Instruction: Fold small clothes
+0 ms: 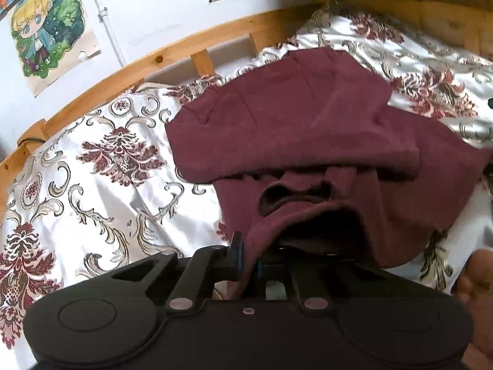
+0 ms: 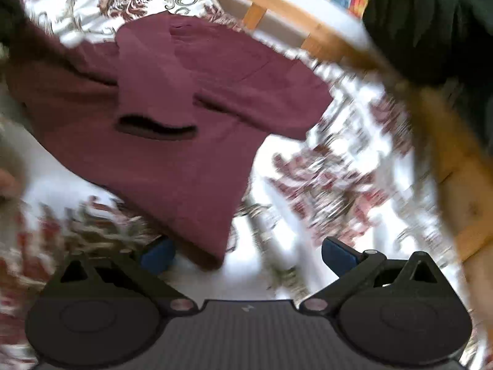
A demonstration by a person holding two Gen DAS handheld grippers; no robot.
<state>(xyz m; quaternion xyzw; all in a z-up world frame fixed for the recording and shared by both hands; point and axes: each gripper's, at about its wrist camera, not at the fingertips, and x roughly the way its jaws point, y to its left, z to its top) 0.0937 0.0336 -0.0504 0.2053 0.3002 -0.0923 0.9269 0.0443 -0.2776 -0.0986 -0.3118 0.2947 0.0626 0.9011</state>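
Observation:
A maroon garment (image 1: 292,117) lies partly folded on the floral bedspread (image 1: 92,160). My left gripper (image 1: 248,265) is shut on the garment's near edge, which bunches over the fingers and lifts toward the camera. In the right wrist view the same maroon garment (image 2: 172,117) spreads across the bed, a sleeve opening facing me. My right gripper (image 2: 246,254) is open and empty, its blue pads wide apart, with the garment's near corner hanging between them, closer to the left pad. That view is motion-blurred.
A wooden bed rail (image 1: 172,52) runs along the far side, also in the right wrist view (image 2: 277,3). Posters hang on the white wall (image 1: 49,30). A dark bundle (image 2: 431,30) sits at the upper right. A hand (image 1: 477,283) is at the right edge.

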